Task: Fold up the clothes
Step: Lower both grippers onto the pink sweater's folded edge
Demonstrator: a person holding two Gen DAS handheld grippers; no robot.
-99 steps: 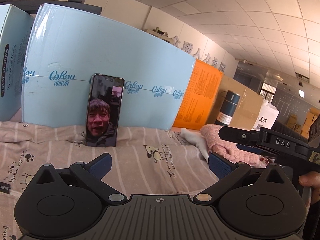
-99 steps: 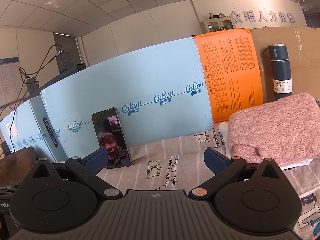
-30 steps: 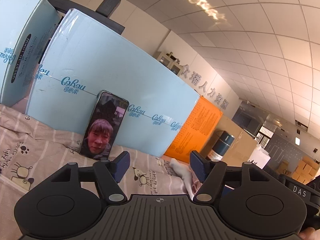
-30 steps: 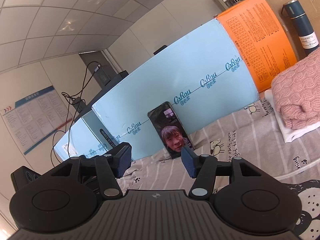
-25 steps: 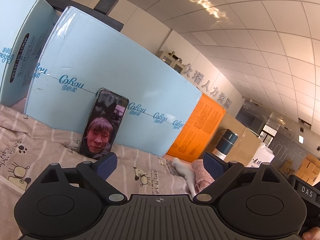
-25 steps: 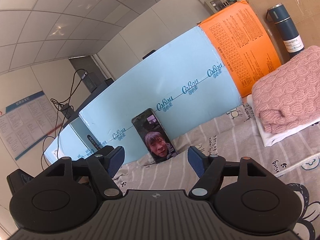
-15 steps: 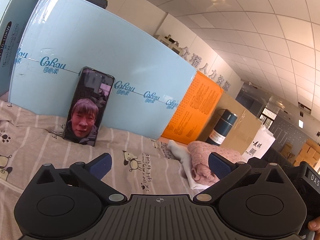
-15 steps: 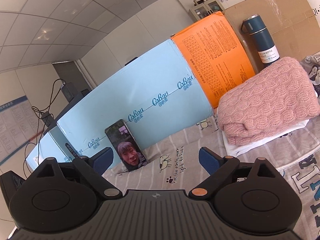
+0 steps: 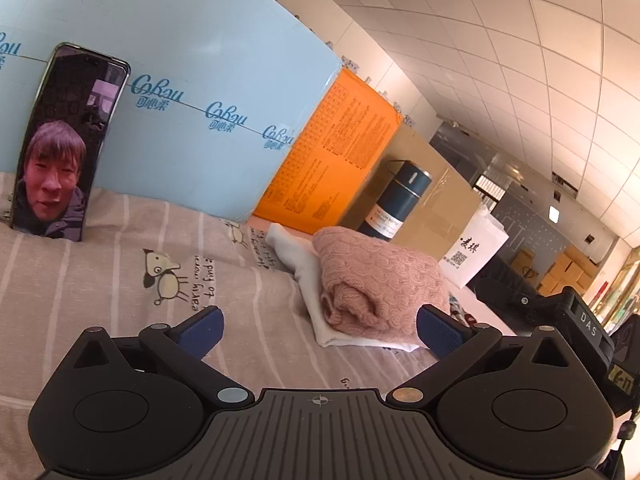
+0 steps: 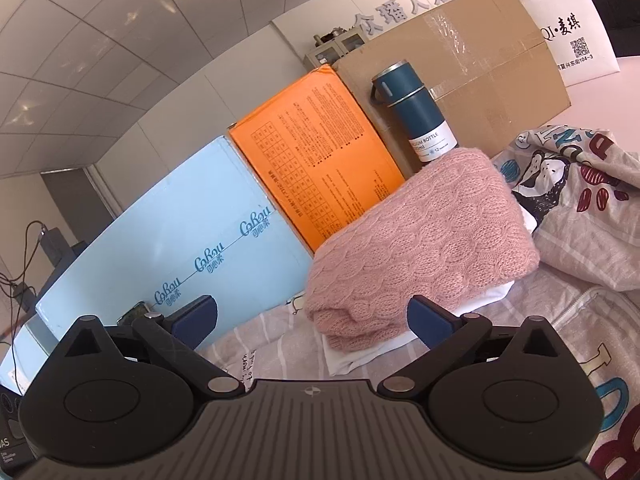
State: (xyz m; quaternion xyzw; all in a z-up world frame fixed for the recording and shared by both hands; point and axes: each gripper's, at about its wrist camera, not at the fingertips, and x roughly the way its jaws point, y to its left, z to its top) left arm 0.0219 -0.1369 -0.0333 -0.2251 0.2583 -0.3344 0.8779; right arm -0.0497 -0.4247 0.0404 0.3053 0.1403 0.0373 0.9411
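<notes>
Pink knit, left view: we see the folded pink sweater (image 9: 380, 280) lying on a folded white garment (image 9: 304, 276), both on the striped sheet (image 9: 120, 272), ahead and to the right of our left gripper (image 9: 318, 330).
Left gripper: jaws spread wide, nothing between them; they have just been opening.
Background, left view: a phone (image 9: 60, 148) leans on the pale blue box (image 9: 192, 60); a dark blue bottle (image 9: 396, 204) stands behind the sweater.
Right view: the sweater sits just past our right gripper (image 10: 312, 322), partly between its wide jaws, which have just been opening; the pads do not press on it.
Unfolded piece: a printed garment (image 10: 580, 200) lies crumpled to the right of the sweater, touching the stack.
Step in hand, our judgement: we reach for the next piece to fold.
Doing it well: we should steer past the finished stack, take the printed garment by two separated edge points, and lift it clear without dragging the sweater.
</notes>
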